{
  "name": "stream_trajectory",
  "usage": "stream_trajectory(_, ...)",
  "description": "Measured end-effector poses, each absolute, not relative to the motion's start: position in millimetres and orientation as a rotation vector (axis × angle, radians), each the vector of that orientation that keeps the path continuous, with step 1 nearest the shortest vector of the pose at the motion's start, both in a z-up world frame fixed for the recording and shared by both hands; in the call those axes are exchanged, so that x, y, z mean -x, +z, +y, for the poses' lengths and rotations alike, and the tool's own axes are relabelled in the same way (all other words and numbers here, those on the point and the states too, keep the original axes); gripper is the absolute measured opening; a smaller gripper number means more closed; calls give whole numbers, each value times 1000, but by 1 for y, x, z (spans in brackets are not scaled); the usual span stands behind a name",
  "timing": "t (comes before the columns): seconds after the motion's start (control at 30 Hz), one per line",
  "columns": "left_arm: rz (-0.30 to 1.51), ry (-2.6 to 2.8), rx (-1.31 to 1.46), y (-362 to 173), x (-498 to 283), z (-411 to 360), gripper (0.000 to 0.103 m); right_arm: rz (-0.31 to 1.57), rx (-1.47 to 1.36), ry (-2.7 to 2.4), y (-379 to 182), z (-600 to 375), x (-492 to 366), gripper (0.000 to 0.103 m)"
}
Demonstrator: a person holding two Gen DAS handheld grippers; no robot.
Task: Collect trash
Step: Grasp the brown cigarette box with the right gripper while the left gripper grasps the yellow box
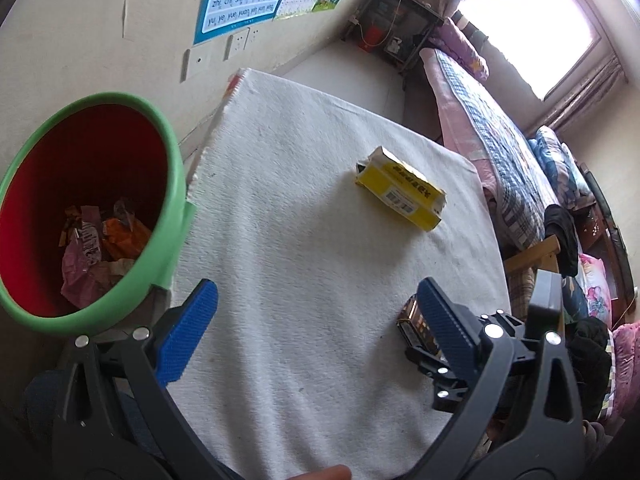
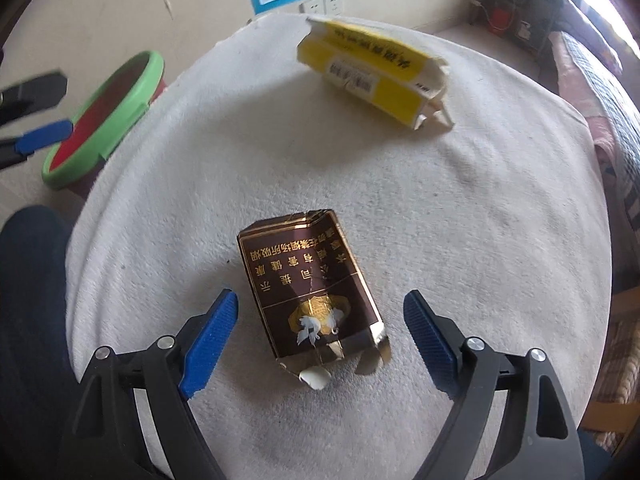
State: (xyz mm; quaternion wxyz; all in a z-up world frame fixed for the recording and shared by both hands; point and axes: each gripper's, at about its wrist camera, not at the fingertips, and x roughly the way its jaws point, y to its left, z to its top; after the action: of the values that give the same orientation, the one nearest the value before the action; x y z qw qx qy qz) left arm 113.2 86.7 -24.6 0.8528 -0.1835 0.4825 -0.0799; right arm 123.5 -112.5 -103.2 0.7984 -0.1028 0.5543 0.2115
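Note:
A crumpled brown cigarette pack [image 2: 312, 292] lies on the white towel-covered table [image 2: 460, 220]. My right gripper [image 2: 320, 344] stands open over it, a blue pad on each side, neither touching it. Farther back lies a torn yellow box [image 2: 372, 76]. In the left wrist view my left gripper [image 1: 316, 320] is open and empty above the table's [image 1: 300, 220] near left part. The yellow box [image 1: 400, 192] lies ahead, and the brown pack [image 1: 412, 324] peeks out behind my right finger. A red bin with a green rim [image 1: 168, 184] stands off the left edge, holding several wrappers.
The bin [image 2: 120, 120] is low beside the table's left edge. A wall with posters [image 1: 248, 4] and sockets runs behind. A bed with quilts [image 1: 500, 140] lies to the right, with a dark shelf [image 1: 396, 28] in the far corner. A person's dark blue leg [image 2: 28, 300] is at the near left.

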Motion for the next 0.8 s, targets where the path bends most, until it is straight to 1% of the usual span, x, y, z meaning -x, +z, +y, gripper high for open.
stream_trajectory(0.07,1024,-169,380,-27,-117,81,97,1197,252,456,-109,-108,-126,66)
stream_trajectory(0.1,1028,-169,375,-28,-119,77,97,1185,266,456,-108,-107,-126,57)
stream_trajectory(0.13,1031,-172,374,-29,-121,75,97,1181,275,451,-107,-108,-127,52)
stream_trajectory(0.23,1043,-184,371,-33,-128,62,97,1188,238,461,-103,-117,-134,51)
stream_trajectory(0.47,1052,-236,381,-35,-151,18,97,1118,210,428,-73,-147,-146,51)
stream_trajectory(0.63,1042,-230,435,-34,-176,-5,97,1065,185,384,-45,-178,-162,51)
stream_trajectory(0.8,1042,-188,511,-37,-209,-25,97,1029,154,352,-31,-205,-182,51)
